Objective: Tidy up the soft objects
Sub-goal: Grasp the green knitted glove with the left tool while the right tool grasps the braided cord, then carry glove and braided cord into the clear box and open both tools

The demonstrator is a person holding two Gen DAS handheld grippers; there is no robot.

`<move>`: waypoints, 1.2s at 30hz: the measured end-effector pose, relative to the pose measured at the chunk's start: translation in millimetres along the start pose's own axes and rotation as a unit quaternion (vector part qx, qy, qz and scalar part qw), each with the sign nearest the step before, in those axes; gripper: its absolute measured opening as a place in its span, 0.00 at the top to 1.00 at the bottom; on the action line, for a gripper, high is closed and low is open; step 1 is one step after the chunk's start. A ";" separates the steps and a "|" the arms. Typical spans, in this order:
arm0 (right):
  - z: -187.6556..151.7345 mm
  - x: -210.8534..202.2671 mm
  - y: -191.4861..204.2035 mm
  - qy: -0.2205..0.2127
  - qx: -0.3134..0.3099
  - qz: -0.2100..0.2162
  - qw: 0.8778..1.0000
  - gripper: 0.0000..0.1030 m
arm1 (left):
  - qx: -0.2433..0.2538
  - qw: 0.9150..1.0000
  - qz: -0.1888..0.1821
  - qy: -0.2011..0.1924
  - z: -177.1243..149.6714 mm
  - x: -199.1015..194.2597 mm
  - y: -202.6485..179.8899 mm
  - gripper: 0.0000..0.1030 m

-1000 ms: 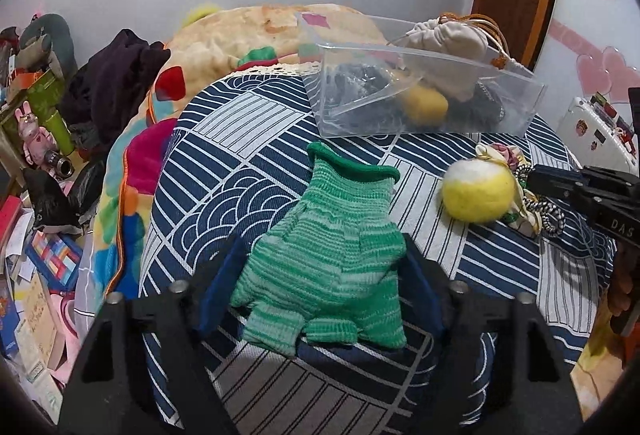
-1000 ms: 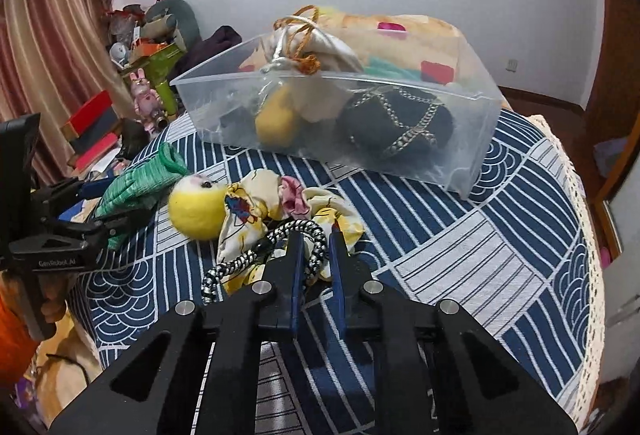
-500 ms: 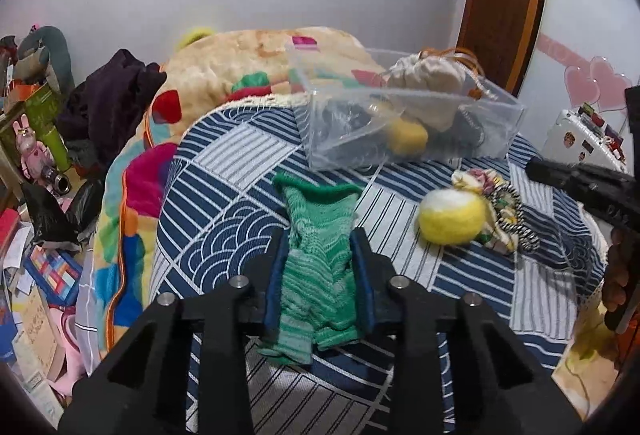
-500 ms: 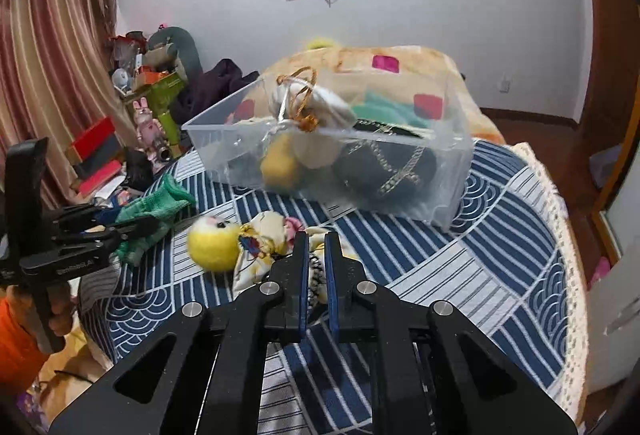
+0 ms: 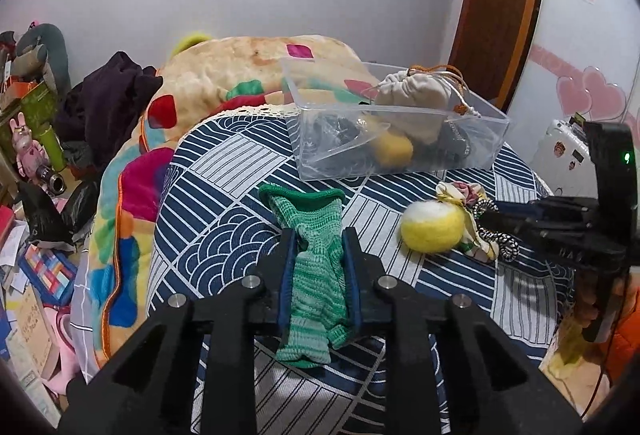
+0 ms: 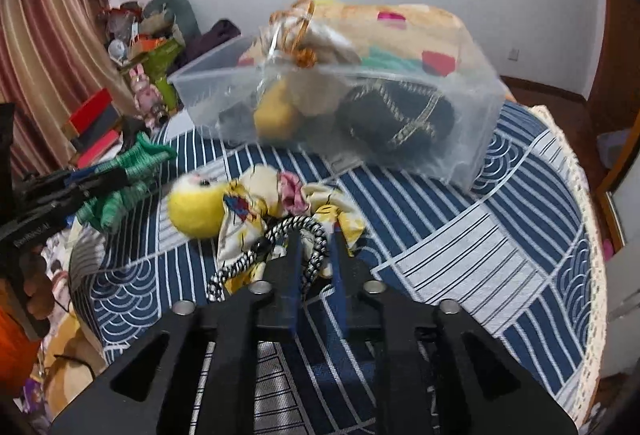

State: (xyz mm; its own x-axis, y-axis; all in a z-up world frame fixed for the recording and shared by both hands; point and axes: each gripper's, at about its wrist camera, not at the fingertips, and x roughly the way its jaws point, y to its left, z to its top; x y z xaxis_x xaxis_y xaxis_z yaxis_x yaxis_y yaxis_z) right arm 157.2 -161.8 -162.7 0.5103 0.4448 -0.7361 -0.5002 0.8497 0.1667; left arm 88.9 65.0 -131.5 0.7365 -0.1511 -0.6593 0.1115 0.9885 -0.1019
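Note:
My left gripper (image 5: 318,235) is shut on a green knitted glove (image 5: 316,275), lifted a little above the blue patterned tablecloth (image 5: 224,219); the glove also shows in the right wrist view (image 6: 128,179). My right gripper (image 6: 314,239) is shut on a black-and-white braided cord (image 6: 296,235) that lies with a floral cloth (image 6: 256,207) and a yellow felt ball (image 6: 196,207). The ball (image 5: 432,227) lies right of the glove. A clear plastic bin (image 5: 392,123) behind holds a beige pouch (image 5: 412,95), a yellow ball and dark items.
A bright patterned blanket (image 5: 240,75) lies behind the table. Clutter of boxes and toys (image 5: 32,155) fills the floor at the left. A wooden door (image 5: 504,3) stands at the back right. The table's lace edge (image 6: 592,243) runs along the right.
My left gripper closed on the green glove and raised it from the cloth. My right gripper stayed shut on the cord and shifted slightly, tugging it.

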 end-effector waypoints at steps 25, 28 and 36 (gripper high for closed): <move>35.4 -65.1 -2.4 -0.158 0.004 -0.057 0.986 0.93 | -0.004 0.995 -0.015 -0.096 63.2 -26.2 -5.3 0.78; 49.3 -69.8 -8.8 -0.177 0.013 -0.071 0.982 0.93 | 0.001 0.995 -0.018 -0.101 74.3 -19.7 -8.8 0.78; 73.6 -54.6 -18.8 -0.173 0.023 -0.097 0.980 0.93 | -0.005 0.994 -0.003 -0.112 103.3 5.8 -16.3 0.78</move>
State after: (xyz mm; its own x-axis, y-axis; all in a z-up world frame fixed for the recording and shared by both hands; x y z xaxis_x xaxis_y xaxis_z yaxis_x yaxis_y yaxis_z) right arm 190.2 -181.3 -77.3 0.8034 0.3359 -0.4916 -0.3424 0.9361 0.0801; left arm 160.2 48.2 -56.7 0.8656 -0.1513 -0.4773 0.1105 0.9875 -0.1126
